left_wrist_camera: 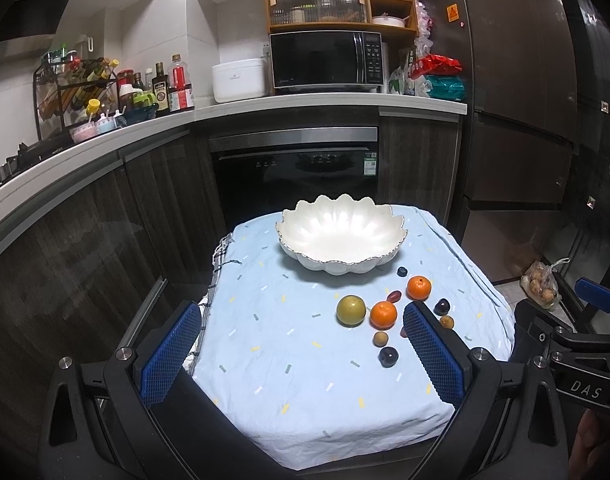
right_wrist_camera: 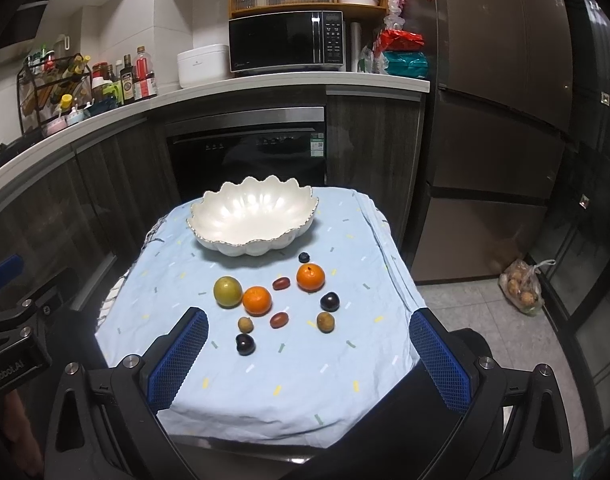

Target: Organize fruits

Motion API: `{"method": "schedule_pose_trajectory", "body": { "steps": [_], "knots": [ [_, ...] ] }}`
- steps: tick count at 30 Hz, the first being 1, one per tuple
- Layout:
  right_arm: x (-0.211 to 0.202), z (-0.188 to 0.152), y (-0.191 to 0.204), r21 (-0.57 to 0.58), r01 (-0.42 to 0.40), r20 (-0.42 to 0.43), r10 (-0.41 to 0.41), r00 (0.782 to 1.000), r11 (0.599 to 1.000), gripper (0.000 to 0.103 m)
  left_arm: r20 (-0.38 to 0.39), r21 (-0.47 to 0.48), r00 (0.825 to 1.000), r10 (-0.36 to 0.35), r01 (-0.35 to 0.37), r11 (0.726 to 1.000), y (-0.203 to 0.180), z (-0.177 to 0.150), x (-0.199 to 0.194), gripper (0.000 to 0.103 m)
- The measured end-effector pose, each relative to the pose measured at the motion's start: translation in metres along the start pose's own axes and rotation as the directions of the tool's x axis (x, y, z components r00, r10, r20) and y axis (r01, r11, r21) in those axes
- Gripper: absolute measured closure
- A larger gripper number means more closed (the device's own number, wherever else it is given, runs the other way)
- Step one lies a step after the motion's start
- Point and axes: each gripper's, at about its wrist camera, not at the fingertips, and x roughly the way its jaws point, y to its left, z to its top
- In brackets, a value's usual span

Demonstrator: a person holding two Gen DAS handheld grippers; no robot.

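1. Kitchen setting: dark cabinets, a built-in oven [right_wrist_camera: 245,148] under a white counter, a microwave [right_wrist_camera: 287,42] above it. In front stands a small table draped in a pale blue cloth [right_wrist_camera: 289,392] with scattered dash marks.

2. White scalloped bowl [right_wrist_camera: 253,216] sits at the far side of the cloth. Its inside shows bare; no fruit in it.

3. Fruit lies loose on the cloth, nearer than the bowl, all apart from one another or only just beside:
   - green-yellow round fruit [right_wrist_camera: 227,291], left of the group
   - near orange [right_wrist_camera: 257,301] just beside it
   - far orange [right_wrist_camera: 310,277], closer to the bowl
   - blueberry [right_wrist_camera: 303,257] between the far orange and the bowl
   - two small red oblong fruits [right_wrist_camera: 281,283], one beyond the near orange and one on its near side
   - two dark plums [right_wrist_camera: 329,301], one right, one at the near left
   - two small brown round fruits [right_wrist_camera: 325,322], likely longans

4. Progress, as judged: nothing is sorted yet. Every piece remains to be moved, presumably into the bowl.

5. Left gripper [left_wrist_camera: 301,344]: blue-padded fingers spread wide, nothing between them, held above the near left part of the table and aimed toward the bowl.

6. Right gripper [right_wrist_camera: 309,344]: also spread wide and empty, held back at the near edge, with the fruit group ahead between its fingers' lines.

7. Neither gripper touches any fruit. The near plum and near longan look the closest pickings for the right one.
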Motion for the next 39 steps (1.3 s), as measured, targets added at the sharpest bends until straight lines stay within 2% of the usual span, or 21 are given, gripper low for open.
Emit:
{"method": "schedule_pose_trajectory", "body": {
  "steps": [23, 39],
  "knots": [
    [0.014, -0.004, -0.003, 0.007, 0.007, -0.034, -0.007, 0.999, 1.000, 0.001, -0.019, 0.080, 0.999, -0.029, 0.030, 0.996, -0.018, -0.003, 0.014, 0.000],
    [0.051, -0.001, -0.017, 0.001, 0.034, -0.082, -0.034, 0.996, 0.999, 0.001, -0.081, 0.110, 0.994, -0.072, 0.081, 0.991, -0.038, -0.005, 0.056, 0.000]
  ]
}}
